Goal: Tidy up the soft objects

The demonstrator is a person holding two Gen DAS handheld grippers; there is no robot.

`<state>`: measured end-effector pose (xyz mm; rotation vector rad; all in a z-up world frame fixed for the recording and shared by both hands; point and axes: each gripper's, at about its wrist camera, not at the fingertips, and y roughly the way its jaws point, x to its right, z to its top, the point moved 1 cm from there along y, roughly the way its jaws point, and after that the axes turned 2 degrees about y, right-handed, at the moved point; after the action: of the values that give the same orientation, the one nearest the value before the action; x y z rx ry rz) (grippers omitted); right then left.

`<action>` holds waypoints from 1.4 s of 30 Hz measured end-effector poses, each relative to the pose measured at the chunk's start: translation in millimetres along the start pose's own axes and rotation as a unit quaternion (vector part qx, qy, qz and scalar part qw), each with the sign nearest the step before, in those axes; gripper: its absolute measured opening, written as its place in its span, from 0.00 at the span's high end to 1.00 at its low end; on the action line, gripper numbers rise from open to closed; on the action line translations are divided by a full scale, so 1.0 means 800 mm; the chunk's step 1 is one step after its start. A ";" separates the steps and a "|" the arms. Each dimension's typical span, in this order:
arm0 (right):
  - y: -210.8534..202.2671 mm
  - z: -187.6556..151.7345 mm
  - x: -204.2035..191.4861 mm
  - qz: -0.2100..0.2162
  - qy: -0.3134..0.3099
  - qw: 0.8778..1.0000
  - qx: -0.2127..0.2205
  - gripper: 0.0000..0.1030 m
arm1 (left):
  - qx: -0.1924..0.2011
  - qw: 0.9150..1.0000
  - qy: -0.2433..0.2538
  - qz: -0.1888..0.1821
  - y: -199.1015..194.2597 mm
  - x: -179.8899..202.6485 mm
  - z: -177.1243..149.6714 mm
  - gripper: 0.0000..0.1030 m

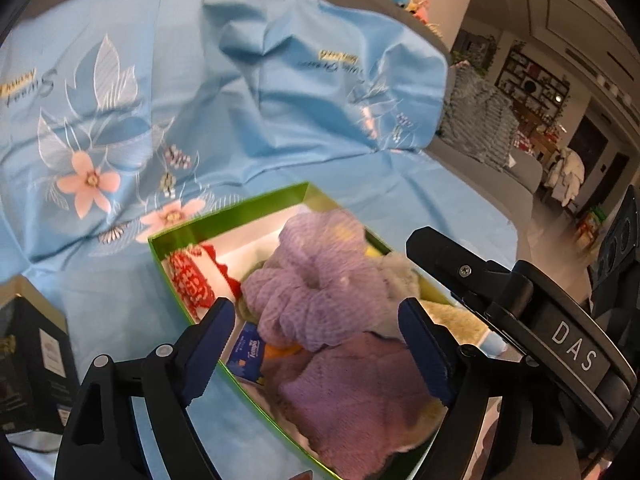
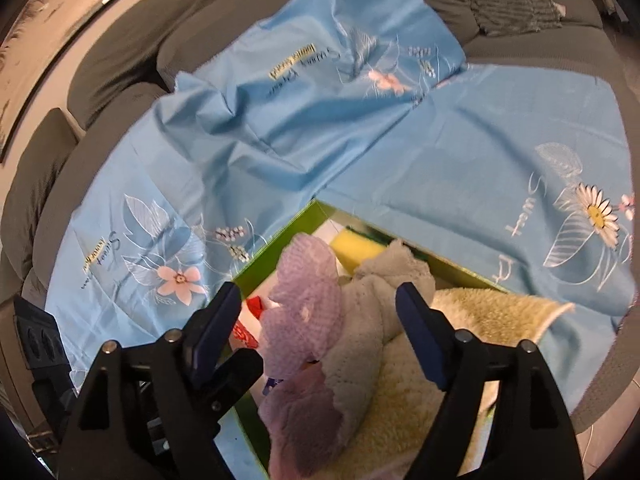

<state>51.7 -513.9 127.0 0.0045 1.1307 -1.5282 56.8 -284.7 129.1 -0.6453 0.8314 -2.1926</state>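
both grippers hover over the green box (image 1: 176,236), which sits on the blue floral sheet (image 1: 200,80) spread over a grey sofa (image 2: 120,72), near the sheet's front edge. left gripper (image 1: 316,344) jaws stand wide apart with nothing pinched; the purple towel (image 1: 320,292) shows between the fingers but lies below in the box, and no pad presses on it. right gripper (image 2: 320,332) is the same: jaws apart, over the grey cloth (image 2: 372,312) and cream fleece (image 2: 480,320), gripping nothing.

the soft stuff is piled in the box, probably so the loose items end up in one container. the purple towel is bunched on top, mid box. a red-and-white cloth (image 1: 192,280) is tucked along the left wall, a yellow sponge (image 2: 356,248) sits at the far corner, and a tissue pack (image 1: 250,352) lies by the near left wall. the cream fleece hangs over the right rim, not fully in.

the box's long axis runs from near to far, angled slightly, far corner pointing at the sofa back. the towel is crumpled, its lump roughly along that same axis; no clear direction.
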 end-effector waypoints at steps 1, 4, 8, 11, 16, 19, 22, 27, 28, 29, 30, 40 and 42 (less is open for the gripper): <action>-0.006 0.000 -0.001 -0.001 -0.002 1.000 0.006 0.18 | 0.007 1.000 0.006 0.003 -0.007 0.004 0.002 0.17; -0.027 0.003 -0.009 -0.013 -0.017 0.999 0.028 0.11 | 0.021 0.999 0.016 0.022 -0.023 0.011 0.003 0.10; -0.055 0.005 -0.015 -0.012 -0.033 0.998 0.054 0.07 | 0.031 0.999 0.020 0.021 -0.041 0.018 0.005 0.07; -0.071 0.004 -0.017 -0.015 -0.038 0.997 0.066 0.04 | 0.034 0.999 0.023 0.017 -0.052 0.025 0.004 0.07; -0.088 0.003 -0.018 -0.028 -0.047 0.995 0.081 0.02 | 0.043 0.998 0.023 0.028 -0.065 0.030 0.002 0.07; -0.094 0.004 -0.014 -0.026 -0.040 0.995 0.086 0.02 | 0.049 0.998 0.011 0.024 -0.072 0.028 0.002 0.07; -0.100 0.002 -0.011 -0.029 -0.037 0.995 0.089 0.02 | 0.049 0.999 0.006 0.021 -0.075 0.027 0.000 0.07; -0.103 0.002 -0.009 -0.046 -0.038 0.994 0.092 0.02 | 0.047 0.999 0.003 0.018 -0.075 0.028 -0.002 0.07; -0.104 0.002 -0.009 -0.046 -0.037 0.994 0.092 0.02 | 0.046 0.999 0.003 0.016 -0.075 0.028 -0.002 0.07; -0.104 0.001 -0.009 -0.048 -0.037 0.994 0.092 0.02 | 0.046 0.999 0.002 0.015 -0.075 0.028 -0.004 0.07; -0.104 0.001 -0.008 -0.049 -0.038 0.994 0.092 0.02 | 0.046 0.999 0.002 0.015 -0.075 0.029 -0.005 0.07; -0.107 -0.002 -0.008 -0.058 -0.036 0.994 0.090 0.02 | 0.041 0.999 -0.002 0.011 -0.076 0.033 -0.012 0.07; -0.108 -0.002 -0.006 -0.062 -0.035 0.993 0.090 0.02 | 0.040 0.999 -0.001 0.011 -0.076 0.032 -0.013 0.07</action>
<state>-13.5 -521.4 183.6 0.0036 0.9491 -1.7244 7.5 -266.7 170.4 -0.5962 0.7415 -2.1926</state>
